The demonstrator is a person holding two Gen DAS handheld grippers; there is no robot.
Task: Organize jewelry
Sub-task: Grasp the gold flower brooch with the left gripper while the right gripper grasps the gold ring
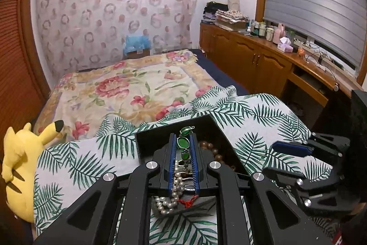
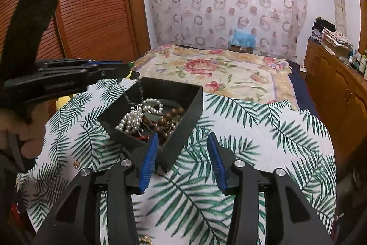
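A black open box (image 2: 183,105) sits on a palm-leaf cloth and holds a white pearl strand (image 2: 137,118) and brown wooden beads (image 2: 169,116). My left gripper (image 1: 183,144) is shut on a green-stone bracelet (image 1: 183,142) and holds it above the box (image 1: 215,128), with pearls (image 1: 176,178) below. In the right wrist view the left gripper (image 2: 123,66) hovers over the box's far left corner, a chain hanging from it. My right gripper (image 2: 183,146) is open and empty, with its left finger (image 2: 149,162) at the box's near corner.
The palm-leaf cloth (image 2: 252,130) covers a raised surface in front of a floral bed (image 2: 218,70). A yellow plush toy (image 1: 20,164) lies at the left. A wooden cabinet (image 1: 263,61) with bottles runs along the right wall. A small gold item (image 2: 75,163) lies on the cloth.
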